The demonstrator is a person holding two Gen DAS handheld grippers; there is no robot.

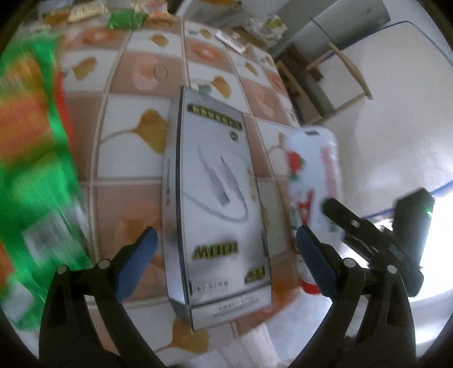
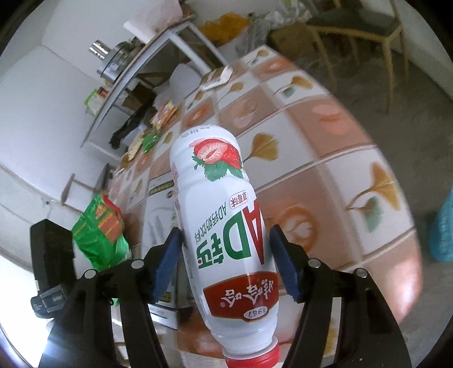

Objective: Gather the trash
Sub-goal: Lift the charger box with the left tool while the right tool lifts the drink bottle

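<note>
A white cable box (image 1: 218, 198) lies flat on the patterned tablecloth (image 1: 127, 158). My left gripper (image 1: 226, 254) is open and straddles the box's near end, with a gap between each blue pad and the box. To the right of the box is a white strawberry-milk bottle (image 2: 223, 215) with a red cap, also in the left wrist view as the bottle (image 1: 311, 169). My right gripper (image 2: 223, 254) is shut on the bottle's middle, cap end toward the camera. The bottle stays sharp while the table blurs.
A green and orange snack bag (image 1: 28, 169) lies left of the box. Several wrappers (image 1: 124, 18) sit at the table's far end. Beyond the table are a wooden chair (image 2: 368, 28), a shelf with a metal pot (image 2: 113, 62) and something blue (image 2: 444, 226) on the floor.
</note>
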